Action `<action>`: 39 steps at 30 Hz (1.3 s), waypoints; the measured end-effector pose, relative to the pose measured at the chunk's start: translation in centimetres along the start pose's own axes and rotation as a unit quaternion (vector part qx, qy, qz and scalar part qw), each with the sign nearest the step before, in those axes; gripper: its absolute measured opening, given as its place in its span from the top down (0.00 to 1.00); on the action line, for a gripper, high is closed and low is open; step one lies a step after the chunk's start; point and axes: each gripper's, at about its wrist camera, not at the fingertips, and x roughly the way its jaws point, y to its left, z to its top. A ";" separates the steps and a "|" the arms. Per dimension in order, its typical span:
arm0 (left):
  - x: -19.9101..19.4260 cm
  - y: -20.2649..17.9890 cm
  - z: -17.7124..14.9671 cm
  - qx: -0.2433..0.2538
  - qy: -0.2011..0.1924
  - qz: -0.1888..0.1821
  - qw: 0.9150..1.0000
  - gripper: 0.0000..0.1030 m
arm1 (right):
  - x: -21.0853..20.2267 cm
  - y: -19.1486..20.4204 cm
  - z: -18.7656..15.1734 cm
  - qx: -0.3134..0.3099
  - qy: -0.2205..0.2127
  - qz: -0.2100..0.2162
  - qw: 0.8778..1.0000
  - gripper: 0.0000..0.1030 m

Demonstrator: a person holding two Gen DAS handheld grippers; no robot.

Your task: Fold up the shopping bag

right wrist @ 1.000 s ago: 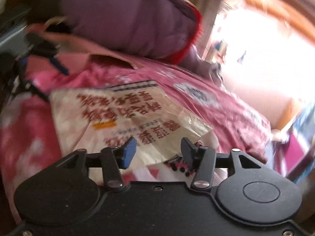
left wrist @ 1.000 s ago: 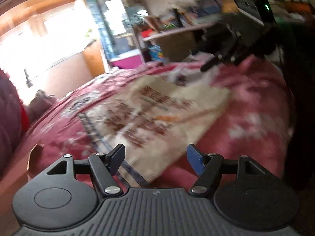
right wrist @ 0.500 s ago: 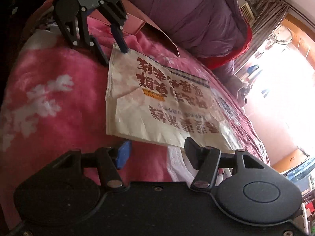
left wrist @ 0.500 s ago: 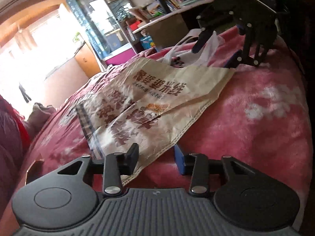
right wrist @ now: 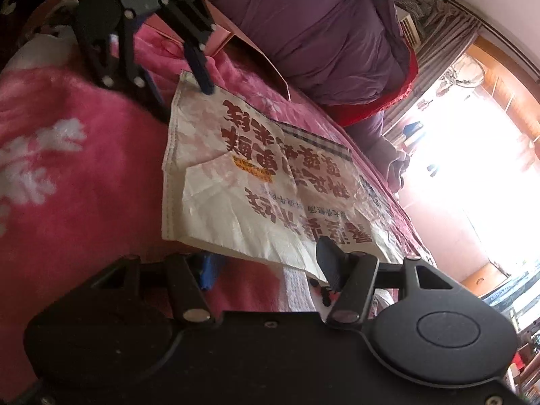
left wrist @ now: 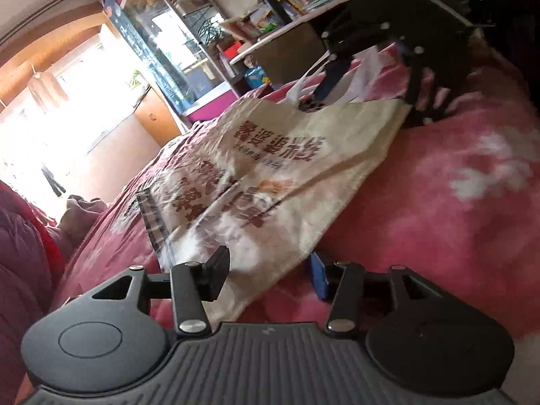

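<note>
- Left tool: jaws parted, have just been opening, straddling near corner of the cream woven plastic shopping bag with red-brown print, pads not pressing
- Right tool: jaws parted around the opposite corner, no clamp visible
- Bag lies flat, unfolded, on pink floral fleece blanket on the bed
- Progress: no fold made; both corners need gripping first

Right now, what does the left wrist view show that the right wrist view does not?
Only the left wrist view shows the shelf with books and the glass cabinet. Only the right wrist view shows the purple bedding and the curtain. Both show the cream shopping bag lying flat on the pink blanket, with a gripper at each near corner.
</note>
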 end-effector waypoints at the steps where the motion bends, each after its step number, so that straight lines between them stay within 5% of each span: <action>1: 0.3 0.3 0.3 -0.006 0.006 -0.001 1.000 0.60 | 0.2 0.0 0.0 0.002 -0.001 0.000 1.000 0.42; 2: 0.3 0.6 0.5 -0.014 0.010 -0.004 1.000 0.80 | 0.3 -0.1 0.0 0.004 -0.001 0.000 1.000 0.42; 5: -0.3 1.4 0.8 -0.033 0.017 -0.018 0.999 0.92 | 0.5 -0.3 -0.1 0.014 -0.004 0.005 1.000 0.42; 13: -5.0 0.1 1.7 0.007 0.027 -0.096 0.995 0.95 | -0.3 -0.4 -0.1 0.013 -0.013 0.008 1.000 0.44; 22: -10.3 0.2 1.8 -0.012 -0.022 -0.156 0.987 0.95 | -1.9 -0.1 0.2 0.019 -0.036 0.037 0.998 0.44; 24: -10.5 1.3 1.7 -0.042 -0.047 -0.161 0.985 0.95 | -1.9 -0.5 0.3 0.041 -0.043 0.049 0.997 0.57; 25: -10.5 1.8 1.7 -0.056 -0.058 -0.159 0.984 0.95 | -1.7 -1.1 0.4 0.065 -0.047 0.061 0.995 0.70; 28: -9.9 3.3 2.1 -0.088 -0.085 -0.143 0.982 0.95 | -1.1 -3.9 -0.1 0.169 -0.052 0.106 0.979 0.75; 34: -6.2 6.1 2.9 -0.151 -0.115 -0.046 0.981 0.94 | 0.3 -7.4 -1.7 0.295 -0.048 0.096 0.949 0.75; 37: -3.8 7.0 3.2 -0.194 -0.131 0.013 0.972 0.92 | 1.0 -7.9 -2.0 0.324 -0.043 0.095 0.940 0.75; 39: -2.6 7.4 3.4 -0.220 -0.141 0.051 0.964 0.78 | 1.7 -8.3 -2.3 0.348 -0.036 0.090 0.933 0.75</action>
